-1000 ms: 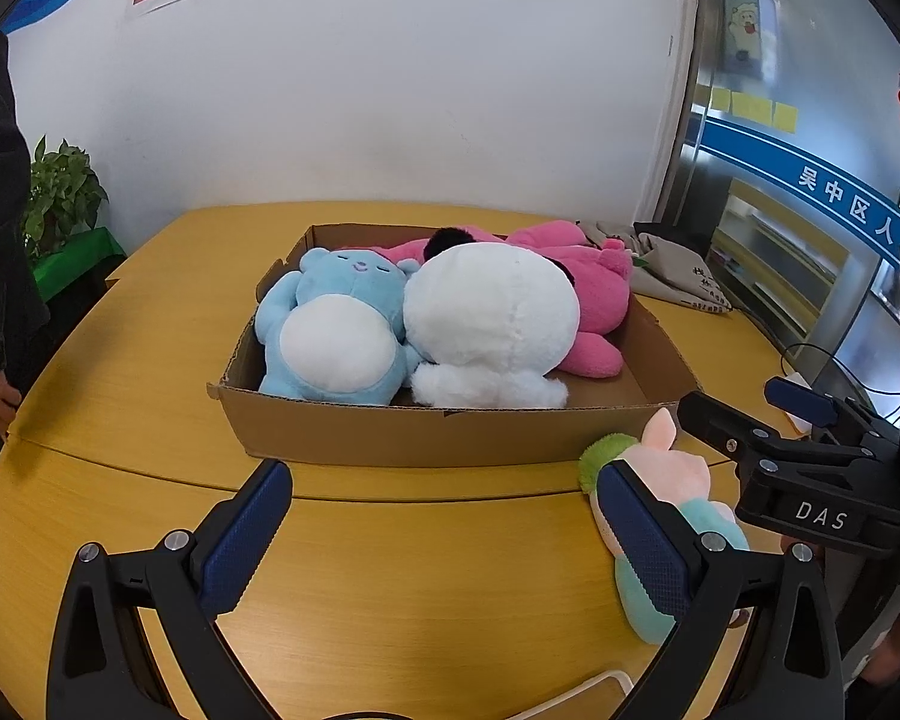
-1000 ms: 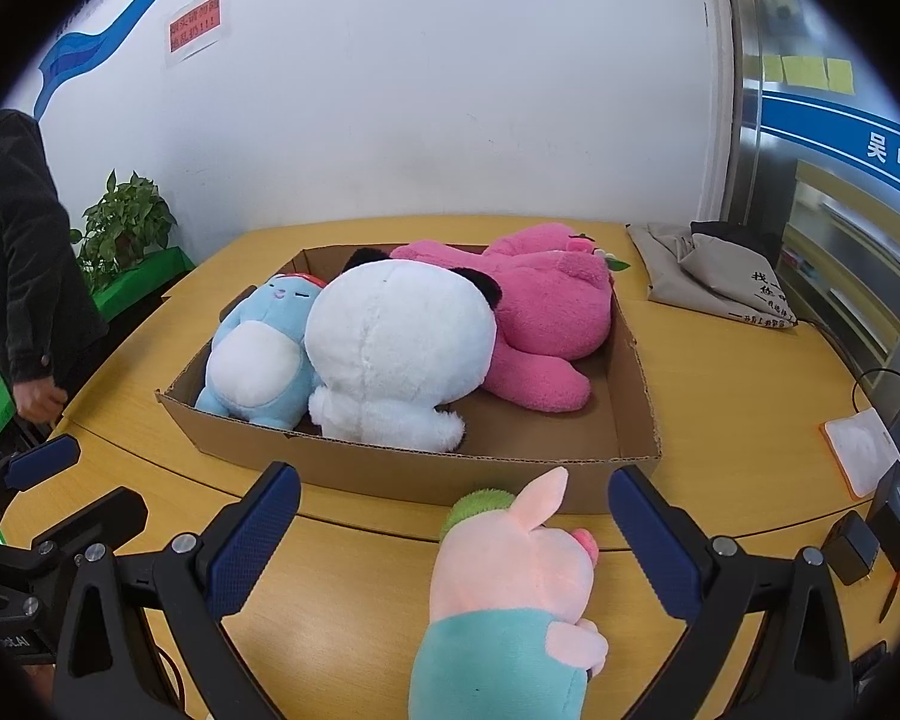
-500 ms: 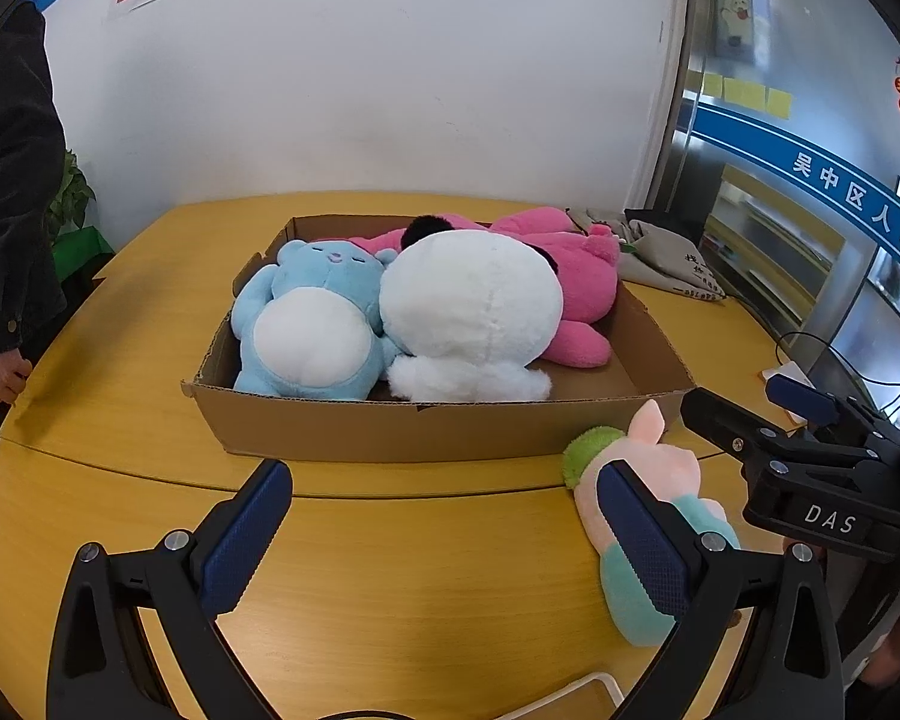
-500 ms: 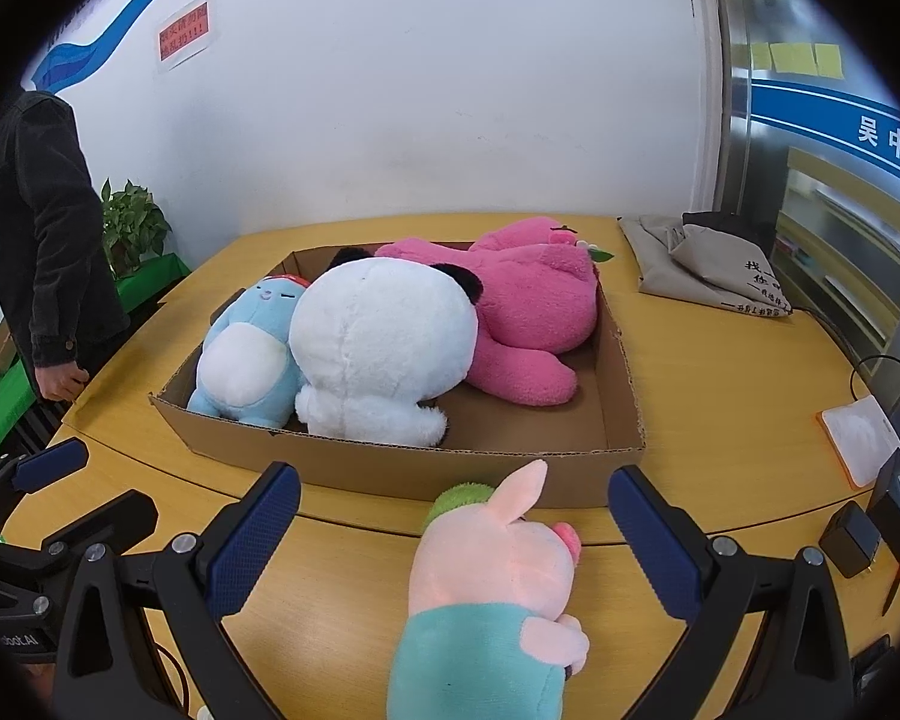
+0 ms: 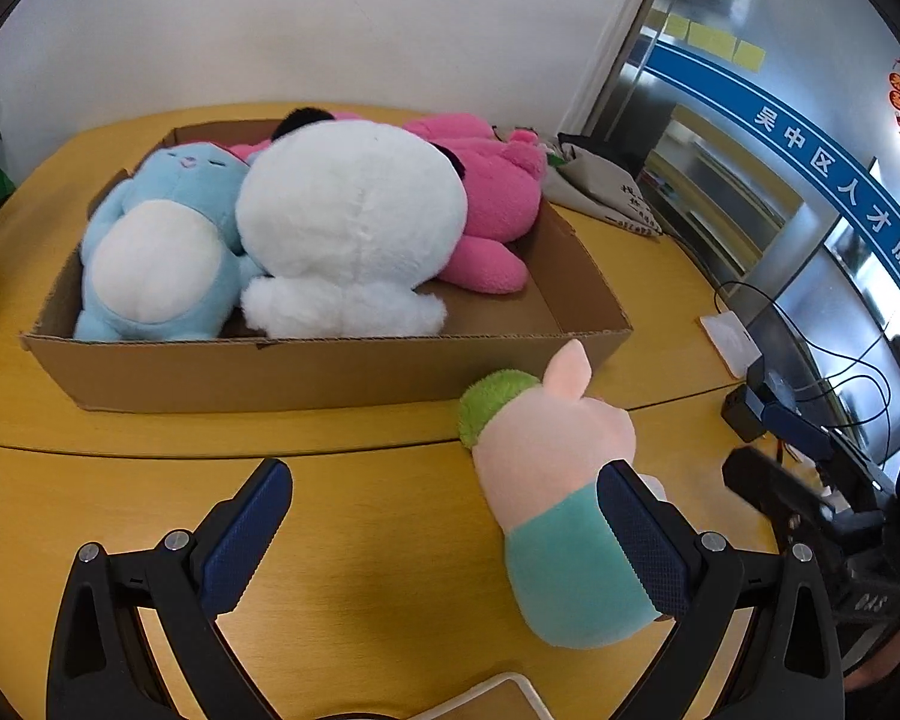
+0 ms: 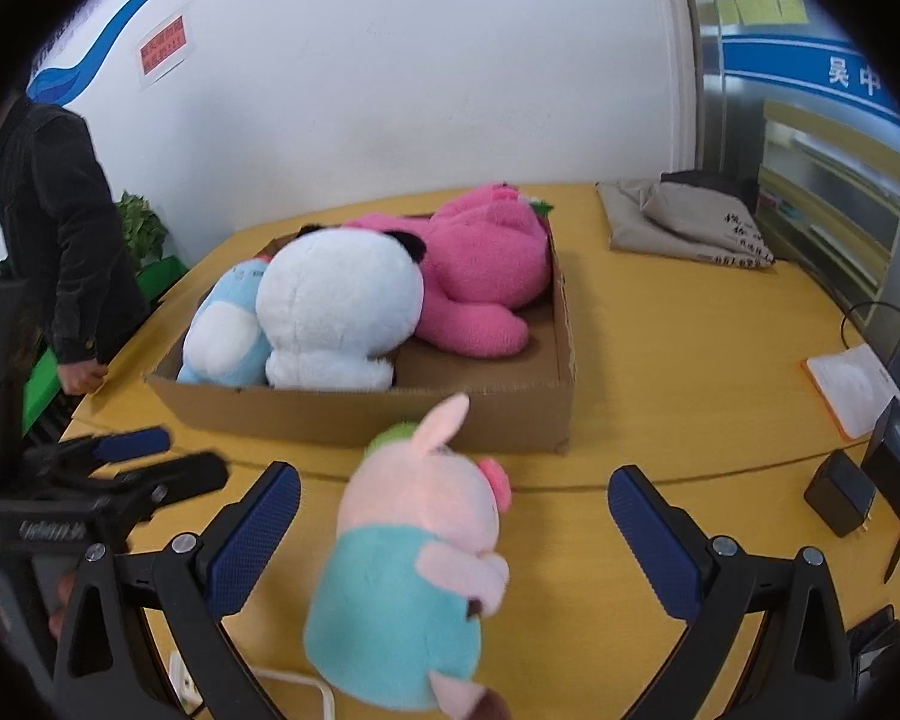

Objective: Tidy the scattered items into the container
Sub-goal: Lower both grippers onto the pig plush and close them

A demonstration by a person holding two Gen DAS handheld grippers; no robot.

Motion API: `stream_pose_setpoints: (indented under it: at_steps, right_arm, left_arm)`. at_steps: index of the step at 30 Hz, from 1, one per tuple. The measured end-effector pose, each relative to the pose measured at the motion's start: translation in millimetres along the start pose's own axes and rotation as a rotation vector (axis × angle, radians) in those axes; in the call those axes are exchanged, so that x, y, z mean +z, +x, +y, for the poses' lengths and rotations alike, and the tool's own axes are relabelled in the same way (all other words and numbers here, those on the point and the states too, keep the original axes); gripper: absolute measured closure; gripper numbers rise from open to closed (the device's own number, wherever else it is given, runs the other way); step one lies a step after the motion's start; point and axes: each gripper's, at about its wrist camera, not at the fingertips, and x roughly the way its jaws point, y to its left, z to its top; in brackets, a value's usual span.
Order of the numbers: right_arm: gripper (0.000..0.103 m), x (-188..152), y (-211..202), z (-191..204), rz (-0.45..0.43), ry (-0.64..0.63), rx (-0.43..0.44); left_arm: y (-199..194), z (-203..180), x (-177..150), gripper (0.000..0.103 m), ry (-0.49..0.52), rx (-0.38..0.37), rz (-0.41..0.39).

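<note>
Pick-up step: right claw [image 6: 453, 531] spread around pig plush [image 6: 414, 558] lying on counter [image 6: 660, 360] just before cardboard box [image 6: 450, 417], left claw [image 5: 444, 531] also spread; next, close and lift into box.
</note>
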Motion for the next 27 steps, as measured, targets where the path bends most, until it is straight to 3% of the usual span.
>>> stream_pose_setpoints:
  at_steps: [8, 12, 14, 16, 17, 24, 26, 27]
  right_arm:
    - [0.0, -40, 31, 14, 0.173, -0.057, 0.12]
    - [0.015, -50, 53, 20, 0.226, -0.047, 0.131]
    - [0.016, -51, 56, 22, 0.225, -0.046, 0.14]
    - [0.019, -50, 56, 23, 0.217, -0.056, 0.144]
    - [0.02, -50, 55, 23, 0.216, -0.062, 0.15]
    - [0.036, -58, 42, 30, 0.23, -0.11, 0.2]
    - [0.033, -61, 39, 32, 0.232, -0.115, 0.201]
    - [0.026, -62, 40, 33, 0.23, -0.112, 0.201]
  left_arm:
    - [72, -13, 12, 0.0, -0.044, -0.107, 0.166]
    - [96, -14, 18, 0.001, -0.072, -0.144, 0.2]
    - [100, -17, 18, 0.005, -0.048, -0.16, 0.2]
    - [101, -18, 18, 0.016, -0.047, -0.178, 0.203]
    - [101, -19, 18, 0.03, -0.056, -0.207, 0.211]
    - [77, -20, 8, 0.041, -0.041, -0.171, 0.201]
    - [74, -19, 5, 0.042, -0.04, -0.165, 0.201]
    - [73, -19, 4, 0.042, -0.04, -0.164, 0.2]
